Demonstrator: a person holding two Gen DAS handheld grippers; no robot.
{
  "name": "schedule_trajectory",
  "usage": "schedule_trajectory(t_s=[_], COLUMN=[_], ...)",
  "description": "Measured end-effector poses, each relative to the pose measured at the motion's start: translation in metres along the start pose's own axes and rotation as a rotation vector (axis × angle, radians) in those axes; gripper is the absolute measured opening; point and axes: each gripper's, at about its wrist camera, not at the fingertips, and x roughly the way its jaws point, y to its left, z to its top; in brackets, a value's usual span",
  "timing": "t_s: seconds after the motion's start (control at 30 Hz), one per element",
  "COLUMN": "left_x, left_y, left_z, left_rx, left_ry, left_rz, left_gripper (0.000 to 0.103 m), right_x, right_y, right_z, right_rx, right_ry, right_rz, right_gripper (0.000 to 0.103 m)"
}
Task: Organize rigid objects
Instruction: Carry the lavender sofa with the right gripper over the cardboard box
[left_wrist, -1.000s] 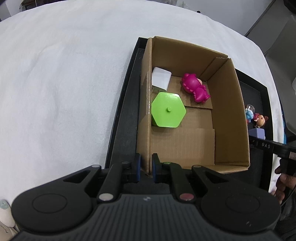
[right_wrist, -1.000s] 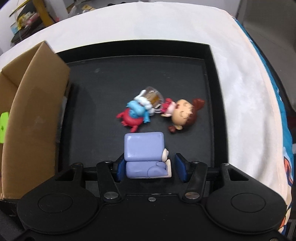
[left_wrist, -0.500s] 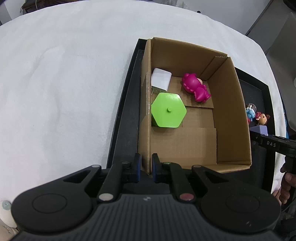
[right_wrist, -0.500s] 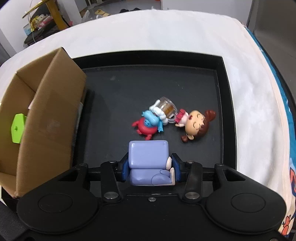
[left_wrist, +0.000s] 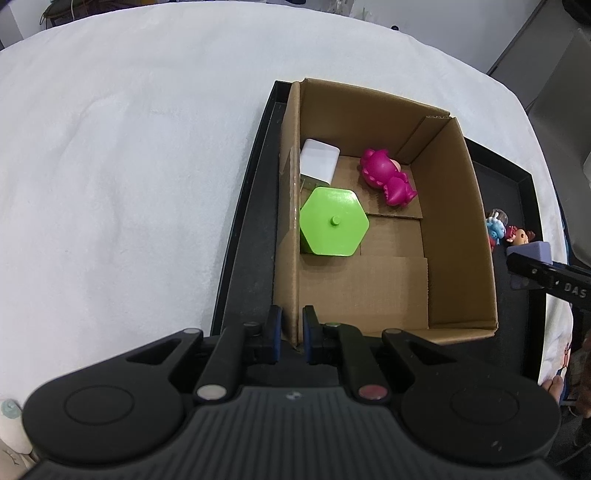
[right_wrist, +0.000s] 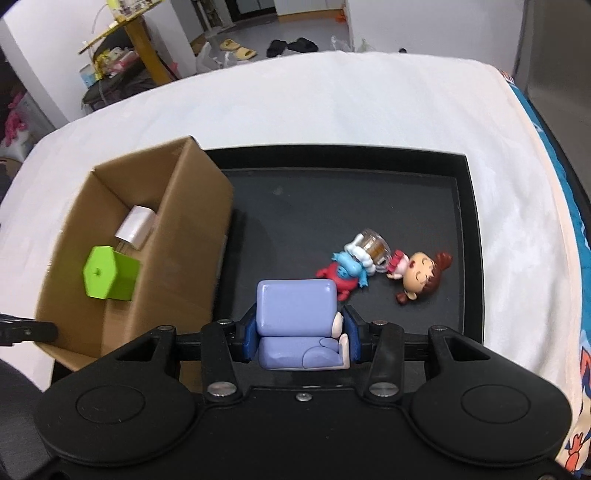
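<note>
My right gripper (right_wrist: 301, 338) is shut on a lavender armchair toy (right_wrist: 297, 314) and holds it above the black tray (right_wrist: 471, 236). A blue and red figure (right_wrist: 345, 271) and a brown-haired doll (right_wrist: 421, 273) lie on the tray beyond it. My left gripper (left_wrist: 291, 334) is shut on the near left wall of the cardboard box (left_wrist: 290, 221). Inside the box are a green hexagonal container (left_wrist: 332, 225), a magenta toy (left_wrist: 386, 177) and a white block (left_wrist: 319, 160). The box also shows in the right wrist view (right_wrist: 192, 236).
The tray sits on a white cloth (left_wrist: 129, 147) over the table. The right gripper's arm (left_wrist: 546, 277) shows at the right of the left wrist view. Room clutter and a yellow stand (right_wrist: 144, 44) lie beyond the table's far edge.
My right gripper closed on the armchair toy and lifted it up off the tray, more of the box coming into view. My left gripper kept its hold on the box wall.
</note>
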Motion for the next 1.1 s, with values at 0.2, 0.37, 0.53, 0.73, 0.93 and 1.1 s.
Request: schedule_trajectory(t_s=[0.2, 0.37, 0.53, 0.73, 0.93, 1.1], left_x=[-0.001, -0.001, -0.002, -0.004, -0.006, -0.005], left_y=[0.002, -0.001, 0.003, 0.004, 0.005, 0.007], left_z=[-0.001, 0.0, -0.001, 0.0, -0.001, -0.002], left_rx=[-0.007, 0.004, -0.008, -0.005, -0.01, -0.017], left_ry=[-0.002, -0.004, -0.006, -0.008, -0.011, -0.01], left_rz=[-0.016, -0.007, -0.026, -0.037, -0.055, -0.064], left_gripper=[0.01, 0.01, 0.01, 0.009, 0.009, 0.009], right_x=[-0.013, -0.031, -0.051, -0.062, -0.059, -0.044], right_y=[0.004, 0.017, 0.033, 0.051, 0.084, 0.114], right_z=[0.01, 0.023, 0.038, 0.054, 0.066, 0.069], right_rx=[-0.005, -0.038, -0.079, -0.099, -0.175, -0.264], right_ry=[-0.02, -0.05, -0.077, -0.08, -0.063, -0.016], right_rz=[0.029, 0.048, 0.071, 0.127, 0.132, 0.124], right_gripper=[0.043, 0.043, 0.043, 0.043, 0.043, 0.043])
